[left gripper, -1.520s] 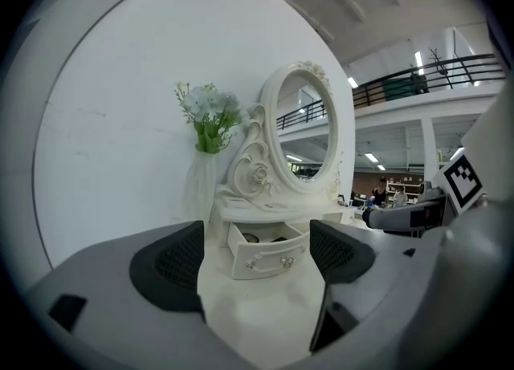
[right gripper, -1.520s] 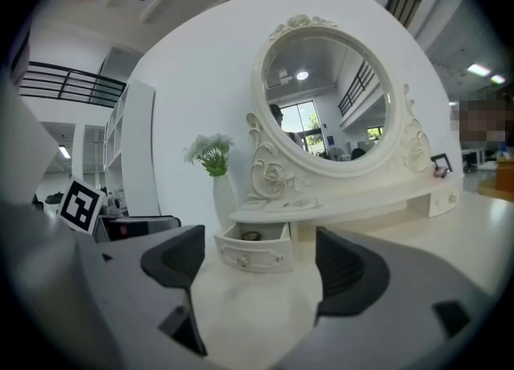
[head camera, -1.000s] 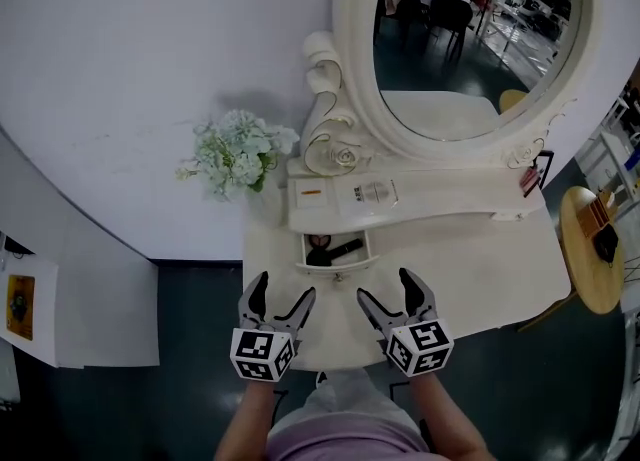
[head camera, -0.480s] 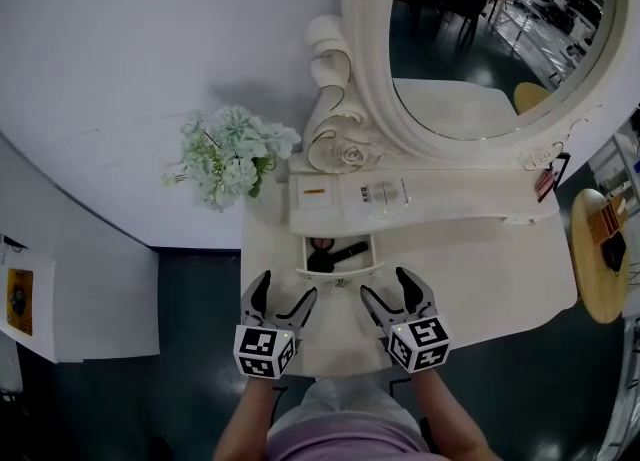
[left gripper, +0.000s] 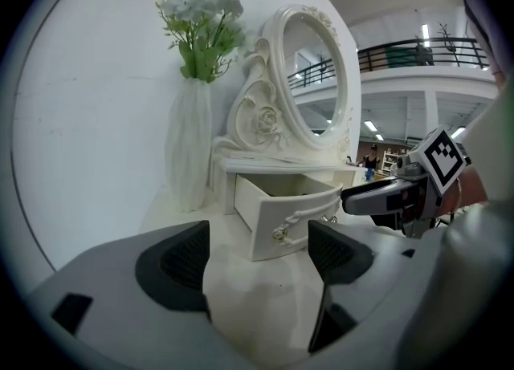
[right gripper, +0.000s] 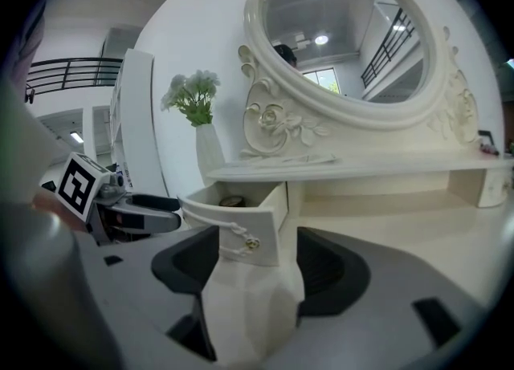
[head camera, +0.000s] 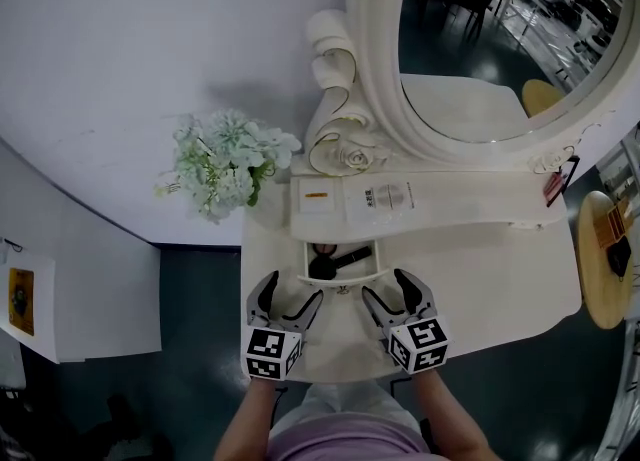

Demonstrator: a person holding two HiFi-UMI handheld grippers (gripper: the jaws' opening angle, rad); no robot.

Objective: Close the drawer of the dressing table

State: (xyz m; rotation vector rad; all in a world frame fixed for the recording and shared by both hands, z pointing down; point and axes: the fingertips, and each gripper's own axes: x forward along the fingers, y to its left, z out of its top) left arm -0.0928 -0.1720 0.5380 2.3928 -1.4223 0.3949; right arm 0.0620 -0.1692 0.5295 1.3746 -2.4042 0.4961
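**Drawer open, both tongs spread just short of its front**

Head view: white dressing table [head camera: 480, 269] w/ a small drawer [head camera: 340, 261] pulled out toward the person, under the raised shelf [head camera: 470, 199]. Inside are dark items, one long & black, one roundish; can't make out more.

L gripper [head camera: 291, 289] sits at approx 7 o'clock from the drawer front, R gripper [head camera: 387, 285] at approx 5 o'clock. Both are low over the tabletop, tips aimed to 12 o'clock, w/ the drawer front btwn them & a little ahead. Their marker cubes are near the table's front edge.

L gripper: jaws wide apart, nothing btwn the pads. In the left gripper view the drawer front lies ahead at approx 1 o'clock, not touched. The R gripper's finger shows at 3 o'clock there, close by the drawer front.

R gripper: jaws have just been closing but are well apart, medium width. In the right gripper view the drawer's front corner & knob [right gripper: 253, 242] show in the gap, pads not pressing on them. Whether a tip touches the front, can't tell.

Around: oval mirror [head camera: 500, 39] at 1 o'clock of the drawer. Pale flowers [head camera: 222, 161] in a white vase [left gripper: 189, 152] at 10 o'clock, by the wall. Round wooden table [head camera: 603, 269] at 3 o'clock, off the dressing table's right end.
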